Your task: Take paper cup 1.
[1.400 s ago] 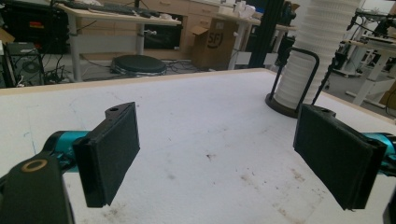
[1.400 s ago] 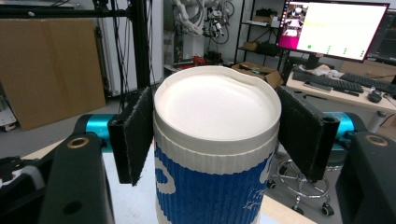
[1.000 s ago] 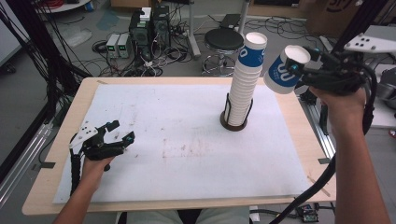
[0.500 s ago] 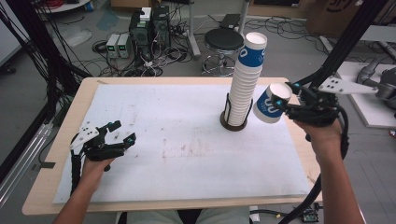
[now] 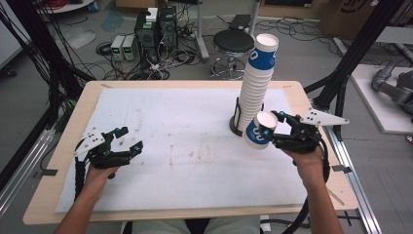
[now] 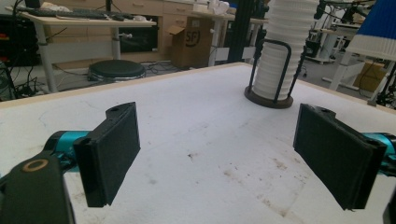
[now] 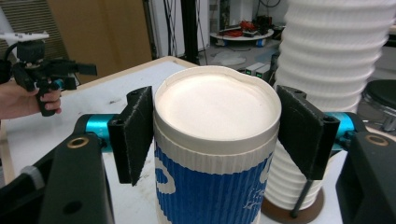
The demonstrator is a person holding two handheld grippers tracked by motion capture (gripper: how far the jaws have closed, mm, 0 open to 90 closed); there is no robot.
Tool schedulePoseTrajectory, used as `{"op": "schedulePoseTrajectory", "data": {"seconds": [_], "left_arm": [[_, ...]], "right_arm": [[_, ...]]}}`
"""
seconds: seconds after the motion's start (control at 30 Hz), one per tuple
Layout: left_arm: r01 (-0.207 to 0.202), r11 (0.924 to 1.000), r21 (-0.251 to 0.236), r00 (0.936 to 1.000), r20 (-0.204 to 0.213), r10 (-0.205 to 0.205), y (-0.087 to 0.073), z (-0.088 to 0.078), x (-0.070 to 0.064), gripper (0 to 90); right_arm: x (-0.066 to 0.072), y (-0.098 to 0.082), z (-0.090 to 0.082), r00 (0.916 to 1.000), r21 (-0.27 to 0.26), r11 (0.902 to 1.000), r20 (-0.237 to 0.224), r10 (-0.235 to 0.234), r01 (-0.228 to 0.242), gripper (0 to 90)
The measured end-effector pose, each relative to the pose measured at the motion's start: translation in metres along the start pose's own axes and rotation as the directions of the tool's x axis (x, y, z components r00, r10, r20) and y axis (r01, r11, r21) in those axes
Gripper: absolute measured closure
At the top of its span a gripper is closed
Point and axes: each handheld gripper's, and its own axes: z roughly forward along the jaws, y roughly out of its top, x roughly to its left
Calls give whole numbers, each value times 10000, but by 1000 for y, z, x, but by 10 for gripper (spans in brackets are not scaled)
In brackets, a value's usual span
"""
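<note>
A blue and white paper cup (image 5: 257, 132) is gripped by its sides in my right gripper (image 5: 272, 126), tilted and held low over the table. It hangs just in front of a tall stack of white cups (image 5: 255, 83) in a black wire holder (image 5: 237, 124). In the right gripper view the pads (image 7: 135, 135) press on both sides of the cup (image 7: 217, 154), whose recessed white end faces the camera. My left gripper (image 5: 124, 139) rests open at the table's left, with nothing between its pads (image 6: 109, 149). Its view shows the stack (image 6: 280, 51) ahead and the blue cup (image 6: 378, 23) at top right.
A white sheet (image 5: 195, 122) covers most of the wooden table (image 5: 63, 146). Behind the far edge stand a round black stool (image 5: 234, 44) and electronics with cables (image 5: 146, 34) on the floor. A black frame post (image 5: 350, 68) rises at the right.
My right gripper has come down with the blue cup, from beside the top of the stack to low in front of the holder. The left gripper has stayed put.
</note>
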Motion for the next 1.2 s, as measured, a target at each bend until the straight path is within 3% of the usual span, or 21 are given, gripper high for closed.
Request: {"op": "schedulePoseTrajectory", "data": {"seconds": [0.03, 0.13, 0.2, 0.3, 0.4, 0.63, 0.8, 0.83, 1.2], "left_arm": [[233, 9997, 79, 9997, 2, -233, 1, 0, -1, 146], [343, 9994, 18, 9994, 107, -343, 2, 0, -2, 146], [125, 9999, -56, 9999, 104, -124, 4, 0, -4, 145], [146, 9998, -96, 9996, 238, -143, 5, 1, -7, 143], [-114, 9999, 86, 9992, 381, 111, 5, 4, -11, 143], [-284, 9994, 179, 9976, 643, 272, 5, 6, -15, 144], [-269, 9993, 242, 9980, 581, 255, 4, 4, -15, 144], [-249, 9994, 235, 9979, 597, 235, 4, 4, -14, 144], [-283, 9993, 253, 9976, 646, 267, 3, 2, -14, 144]], "right_arm": [[1, -4, 3, 10000, -19, 10000, -31, 2, -2, 318], [4, -10, 8, 9999, 33, 10000, -154, 14, -13, 318], [9, -16, 18, 9995, 188, 9998, -308, -38, 44, 318], [12, -17, 24, 9991, 210, 9997, -421, -102, 111, 318], [19, -19, 38, 9975, 318, 9991, -655, -265, 286, 318], [30, -19, 59, 9942, 332, 9982, -967, -461, 495, 318], [35, -19, 74, 9909, 185, 9989, -1280, -414, 441, 318], [37, -18, 82, 9891, 392, 9977, -1383, -500, 559, 318], [49, -13, 92, 9817, 285, 9963, -1752, -747, 809, 318]]}}
